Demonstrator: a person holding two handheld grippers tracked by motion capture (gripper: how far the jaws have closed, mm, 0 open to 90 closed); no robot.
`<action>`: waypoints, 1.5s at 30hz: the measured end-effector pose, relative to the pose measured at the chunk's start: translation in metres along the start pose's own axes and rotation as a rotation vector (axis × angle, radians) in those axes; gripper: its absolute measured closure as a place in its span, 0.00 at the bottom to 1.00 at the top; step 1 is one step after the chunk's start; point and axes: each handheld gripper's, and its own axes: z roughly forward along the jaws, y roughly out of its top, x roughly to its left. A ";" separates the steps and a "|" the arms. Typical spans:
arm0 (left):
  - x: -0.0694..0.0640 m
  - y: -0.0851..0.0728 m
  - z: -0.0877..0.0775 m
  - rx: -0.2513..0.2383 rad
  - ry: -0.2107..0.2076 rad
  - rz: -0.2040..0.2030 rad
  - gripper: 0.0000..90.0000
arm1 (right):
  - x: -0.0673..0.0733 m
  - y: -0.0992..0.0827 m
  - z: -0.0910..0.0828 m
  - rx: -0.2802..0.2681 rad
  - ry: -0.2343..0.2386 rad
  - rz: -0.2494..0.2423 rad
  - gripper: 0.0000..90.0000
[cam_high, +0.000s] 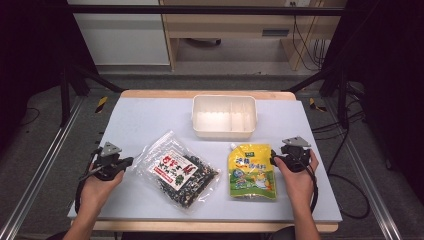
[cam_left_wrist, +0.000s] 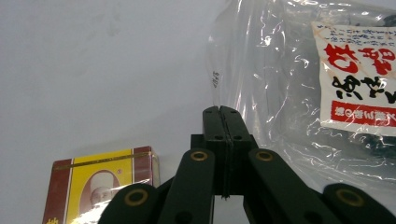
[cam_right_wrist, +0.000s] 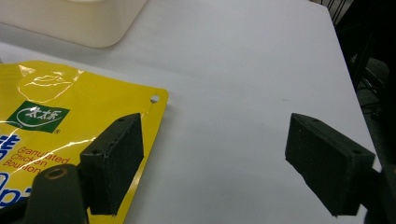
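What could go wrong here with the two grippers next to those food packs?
The left gripper is shut at the thin edge of the clear seaweed bag; whether film is pinched I cannot tell, so a lift might slip or tear it. The right gripper is open, one jaw over the yellow bouillon pouch, the other over bare table: closing may only nudge the flat pouch.

Can't tell from left gripper view whether shut pads pinch edge of clear seaweed bag (cam_left_wrist: 280, 93); film edge sits right at pad tips. Bag label (cam_left_wrist: 362, 74) cut by right edge, print unreadable to me. Red-yellow box (cam_left_wrist: 100, 186) cut at bottom edge, lower part behind linkage. In right gripper view, yellow bouillon pouch (cam_right_wrist: 70, 107) runs off left edge; white container (cam_right_wrist: 84, 23) cropped at top. High view: pouch text too small.
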 end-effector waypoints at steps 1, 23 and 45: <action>0.000 0.001 -0.002 -0.001 -0.002 0.007 1.00 | 0.000 0.000 0.000 0.000 0.000 0.000 0.22; -0.013 0.017 -0.028 -0.107 -0.022 0.061 1.00 | 0.001 0.004 -0.012 -0.056 -0.011 0.009 0.23; -0.042 0.076 -0.057 -0.154 -0.048 0.200 1.00 | 0.070 0.073 -0.073 -0.263 0.156 -0.168 0.26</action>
